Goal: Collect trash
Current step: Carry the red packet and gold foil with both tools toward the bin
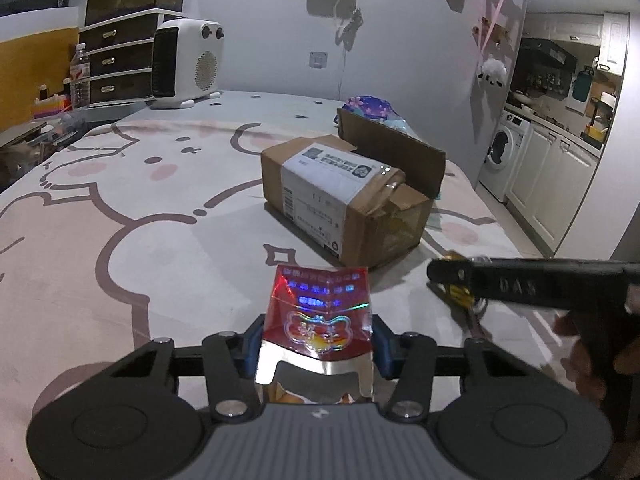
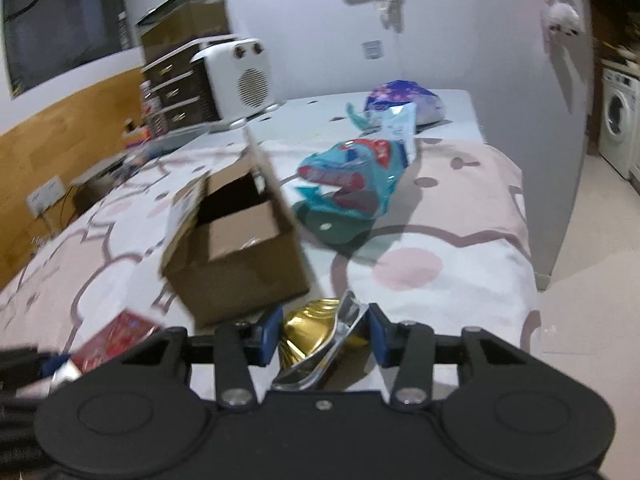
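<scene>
**Both grippers at wrappers beside the open box**

The left gripper [image 1: 318, 344] has its blue fingers [image 1: 253, 340] closed against the two sides of a red holographic wrapper [image 1: 320, 312], which stands up between them over the near part of the desk [image 1: 120, 208], covered in a pink-and-white cartoon cloth.

The right gripper [image 2: 324, 338] has a crumpled gold and silver wrapper [image 2: 316, 340] between its fingers [image 2: 269, 334]. They are partly closed and sit at the wrapper's edges, but the blurred view does not settle whether they press on it. In the left wrist view this gripper reaches in from the right edge, with the gold wrapper under its tip.

An open cardboard box [image 1: 344, 196] sits near the middle of the desk, just beyond both wrappers, its flap raised toward the far side. Past it, toward the far right corner, lie a teal and red snack bag [image 2: 352, 180], a pale blue bag [image 2: 400, 124] and a purple flowered bag [image 2: 404, 96].

At the far left corner stand a white heater [image 1: 188, 64] and a small set of drawers [image 1: 120, 64].
</scene>
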{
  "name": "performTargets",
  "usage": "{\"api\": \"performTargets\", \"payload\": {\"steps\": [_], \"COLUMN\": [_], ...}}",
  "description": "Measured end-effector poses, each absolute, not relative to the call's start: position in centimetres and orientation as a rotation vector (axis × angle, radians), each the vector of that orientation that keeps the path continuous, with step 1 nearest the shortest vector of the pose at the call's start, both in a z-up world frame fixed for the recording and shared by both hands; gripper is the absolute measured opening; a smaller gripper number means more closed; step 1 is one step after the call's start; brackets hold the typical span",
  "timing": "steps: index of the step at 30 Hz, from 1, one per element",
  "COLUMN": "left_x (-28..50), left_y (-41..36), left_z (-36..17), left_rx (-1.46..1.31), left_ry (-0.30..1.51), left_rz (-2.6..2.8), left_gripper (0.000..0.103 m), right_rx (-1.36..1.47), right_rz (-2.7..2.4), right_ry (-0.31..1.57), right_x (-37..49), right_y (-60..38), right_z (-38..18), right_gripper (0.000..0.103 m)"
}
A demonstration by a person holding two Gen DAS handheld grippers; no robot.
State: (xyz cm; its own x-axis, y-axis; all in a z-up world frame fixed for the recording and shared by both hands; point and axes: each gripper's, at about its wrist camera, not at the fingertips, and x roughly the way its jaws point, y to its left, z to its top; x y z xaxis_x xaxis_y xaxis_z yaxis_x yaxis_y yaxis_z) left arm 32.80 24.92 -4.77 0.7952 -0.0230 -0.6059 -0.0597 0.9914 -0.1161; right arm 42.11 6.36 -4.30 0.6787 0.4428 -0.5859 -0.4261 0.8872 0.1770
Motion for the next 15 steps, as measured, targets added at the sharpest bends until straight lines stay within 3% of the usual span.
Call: {"api": "performTargets", "payload": {"steps": [15], "left_x": [27.9], "left_y": [24.1], "left_z": [-3.4], "left_rx": [-0.192], "left_ry": [0.634], "left_rz": [0.079], "left_gripper": [0.052], "right_rx": [-0.02], "right_rz": [0.599], "right_ry": [0.635], "right_x": [33.5], "right_y": [2.6], "right_z": [-2.2], "right_gripper": [0.046]}}
